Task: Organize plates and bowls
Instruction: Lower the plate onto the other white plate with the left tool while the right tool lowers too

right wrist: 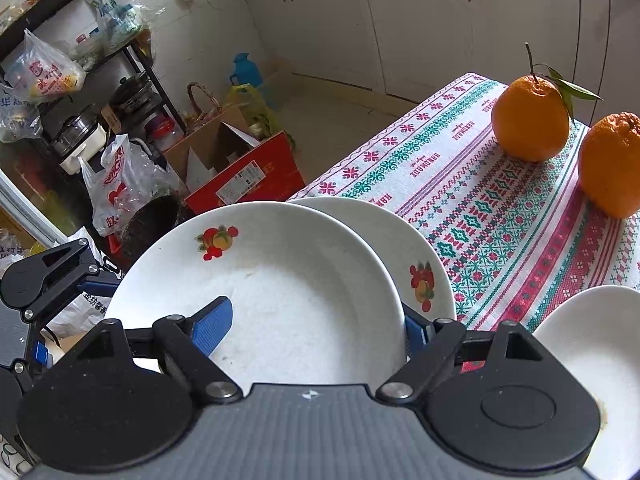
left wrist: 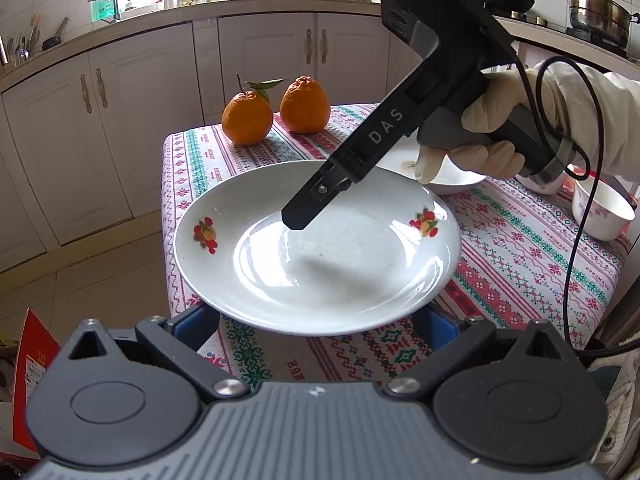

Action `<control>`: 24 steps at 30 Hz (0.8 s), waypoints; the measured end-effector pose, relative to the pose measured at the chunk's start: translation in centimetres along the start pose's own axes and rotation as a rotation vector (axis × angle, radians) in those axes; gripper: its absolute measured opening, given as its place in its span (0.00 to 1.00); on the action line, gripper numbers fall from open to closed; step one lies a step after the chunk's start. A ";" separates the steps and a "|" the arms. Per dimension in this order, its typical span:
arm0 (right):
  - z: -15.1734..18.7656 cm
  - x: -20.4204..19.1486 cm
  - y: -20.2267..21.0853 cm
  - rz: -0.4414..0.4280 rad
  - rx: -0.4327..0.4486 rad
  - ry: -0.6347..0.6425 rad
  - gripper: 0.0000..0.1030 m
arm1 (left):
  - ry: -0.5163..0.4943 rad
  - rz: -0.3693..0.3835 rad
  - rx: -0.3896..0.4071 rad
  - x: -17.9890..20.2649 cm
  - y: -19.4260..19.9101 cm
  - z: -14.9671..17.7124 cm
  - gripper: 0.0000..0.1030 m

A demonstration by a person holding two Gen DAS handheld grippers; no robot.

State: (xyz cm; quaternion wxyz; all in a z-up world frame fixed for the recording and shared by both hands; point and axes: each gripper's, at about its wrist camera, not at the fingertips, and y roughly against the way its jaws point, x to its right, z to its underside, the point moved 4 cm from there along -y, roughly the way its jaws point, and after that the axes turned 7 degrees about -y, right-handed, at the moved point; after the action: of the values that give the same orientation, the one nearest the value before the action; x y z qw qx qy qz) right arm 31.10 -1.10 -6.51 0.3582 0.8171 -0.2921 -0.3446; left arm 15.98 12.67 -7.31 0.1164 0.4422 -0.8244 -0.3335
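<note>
A gloved right hand (left wrist: 480, 136) angles the right gripper (left wrist: 296, 220) steeply downward, fingertips low. The left gripper (left wrist: 316, 320) is level, fingers spread wide apart.

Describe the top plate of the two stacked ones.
The top plate is white, glossy, ceramic-looking, shallow, with a red-and-yellow fruit print on its rim. It overlaps the lower plate and juts past the edge of the table. One blue finger of the right gripper lies inside it; the other sits behind its right rim.
</note>
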 end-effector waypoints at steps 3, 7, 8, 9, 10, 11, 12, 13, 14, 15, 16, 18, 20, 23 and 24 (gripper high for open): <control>-0.1 0.4 -0.2 0.004 -0.001 -0.007 0.86 | 0.003 0.003 0.000 -0.2 -0.3 -0.1 0.99; 0.0 0.7 -0.3 0.012 -0.002 -0.016 0.86 | 0.007 0.007 -0.003 -0.5 -0.7 -0.2 0.99; 0.0 0.9 -0.4 0.014 -0.002 -0.017 0.86 | 0.007 0.008 -0.005 -0.6 -0.8 -0.2 0.99; 0.0 1.0 -0.4 0.016 -0.002 -0.019 0.86 | 0.006 0.008 -0.007 -0.6 -0.9 -0.1 0.99; 0.0 1.1 -0.4 0.017 -0.002 -0.022 0.86 | 0.006 0.008 -0.007 -0.7 -1.0 -0.1 0.99; 0.0 1.2 -0.4 0.017 -0.002 -0.025 0.86 | 0.005 0.011 -0.008 -0.7 -1.1 -0.1 0.99; 0.0 1.3 -0.3 0.018 -0.002 -0.027 0.86 | 0.005 0.013 -0.009 -0.8 -1.1 -0.2 0.99; 0.1 1.4 -0.3 0.019 -0.002 -0.029 0.86 | 0.003 0.016 -0.010 -0.8 -1.3 -0.2 0.99; 0.1 1.4 -0.2 0.021 -0.001 -0.029 0.86 | 0.002 0.016 -0.011 -0.8 -1.4 -0.2 0.99; 0.1 1.5 -0.2 0.021 -0.002 -0.031 0.86 | 0.004 0.016 -0.013 -0.9 -1.5 -0.2 0.99; 0.1 1.6 -0.1 0.020 -0.002 -0.033 0.86 | 0.008 0.019 -0.015 -1.0 -1.6 -0.2 0.99; 0.2 1.6 0.0 0.018 -0.001 -0.035 0.86 | 0.017 0.026 -0.017 -1.2 -1.8 -0.1 0.99; 0.2 1.6 0.2 0.018 0.001 -0.036 0.86 | 0.017 0.028 -0.017 -1.2 -1.8 -0.1 0.99; 0.4 1.6 0.4 0.019 0.003 -0.040 0.86 | 0.019 0.028 -0.018 -1.2 -1.9 -0.1 0.99; 0.4 1.6 0.4 0.021 0.005 -0.040 0.86 | 0.021 0.029 -0.018 -1.2 -1.9 0.0 0.99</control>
State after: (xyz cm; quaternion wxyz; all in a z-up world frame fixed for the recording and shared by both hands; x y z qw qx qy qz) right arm 31.67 -2.64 -6.96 0.3537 0.8079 -0.3085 -0.3565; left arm 17.94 12.85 -8.41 0.1341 0.4326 -0.8265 -0.3344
